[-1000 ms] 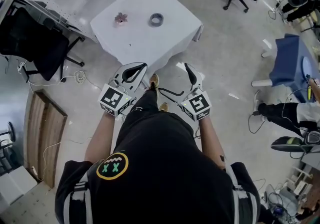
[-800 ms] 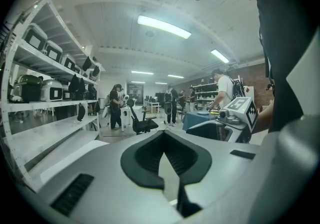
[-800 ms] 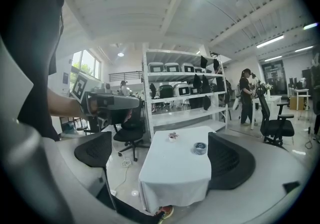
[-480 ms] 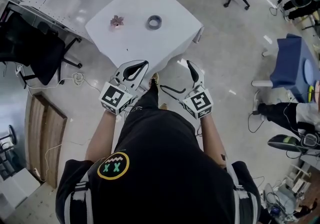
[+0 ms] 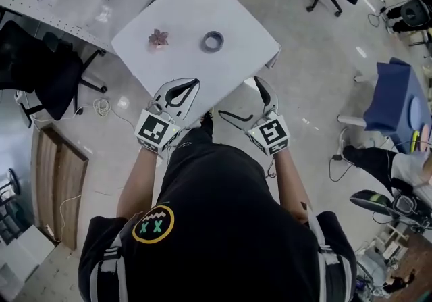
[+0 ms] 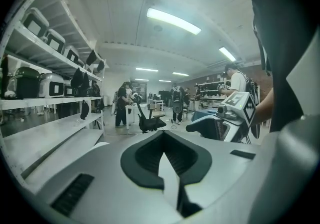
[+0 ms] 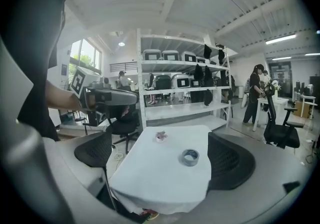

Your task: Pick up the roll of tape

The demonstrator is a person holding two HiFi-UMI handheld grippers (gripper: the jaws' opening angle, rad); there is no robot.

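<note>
Two hazards ahead: overshooting the grey roll of tape (image 5: 212, 41), flat near the middle of the white-clothed table (image 5: 196, 3) and well beyond the wide-spread right gripper (image 5: 237, 98), or snagging cloth; left gripper (image 5: 194, 82) seemingly closed, empty.

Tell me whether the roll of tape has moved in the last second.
No. The roll of tape lies at the same spot on the white table, beside the small pink object as before; only the head view itself shifted.
</note>
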